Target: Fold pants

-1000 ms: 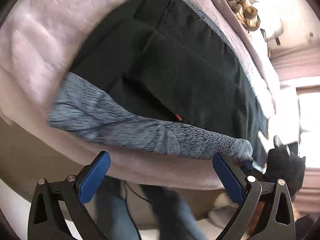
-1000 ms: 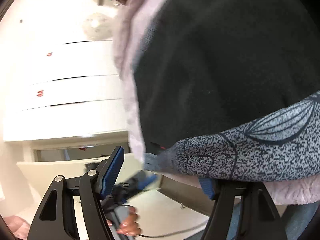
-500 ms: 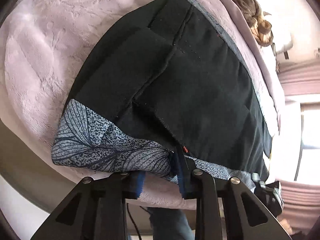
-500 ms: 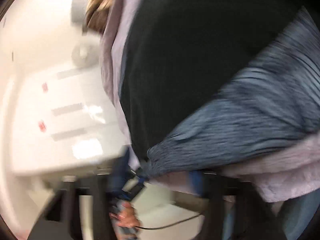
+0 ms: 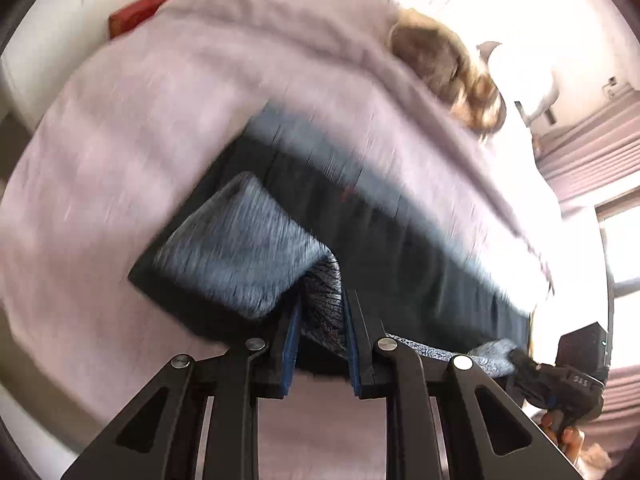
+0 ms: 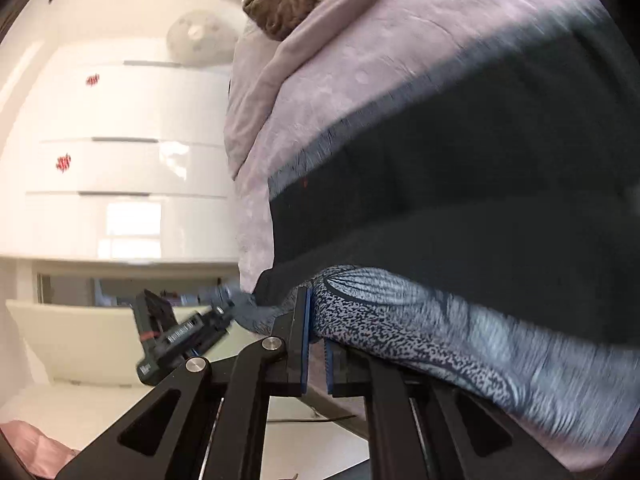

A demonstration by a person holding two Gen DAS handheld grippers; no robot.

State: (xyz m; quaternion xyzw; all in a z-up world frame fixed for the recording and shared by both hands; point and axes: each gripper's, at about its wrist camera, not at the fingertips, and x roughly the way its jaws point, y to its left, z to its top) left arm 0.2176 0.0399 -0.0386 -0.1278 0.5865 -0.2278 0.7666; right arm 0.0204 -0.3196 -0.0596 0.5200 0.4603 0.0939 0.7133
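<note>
Black pants (image 5: 400, 240) with a blue-grey leaf-patterned band (image 5: 244, 248) lie on a lilac bed cover (image 5: 180, 92). My left gripper (image 5: 320, 320) is shut on the patterned band, which is lifted and folded over the black cloth. In the right wrist view the pants (image 6: 480, 160) fill the right half, with the patterned band (image 6: 440, 320) along their near edge. My right gripper (image 6: 316, 320) is shut on that band near its corner. The other gripper shows in each view, the right one (image 5: 560, 376) in the left wrist view and the left one (image 6: 180, 332) in the right wrist view.
A brown fluffy cushion (image 5: 452, 76) lies at the far end of the bed, also in the right wrist view (image 6: 284, 0). A white chest of drawers (image 6: 120, 152) stands left of the bed. A red object (image 5: 140, 12) sits beyond the cover. Bright windows with blinds (image 5: 592, 148) are at right.
Both grippers went from open to shut on the patterned band. They have since lifted it and carried it over the black cloth towards the far end of the bed.
</note>
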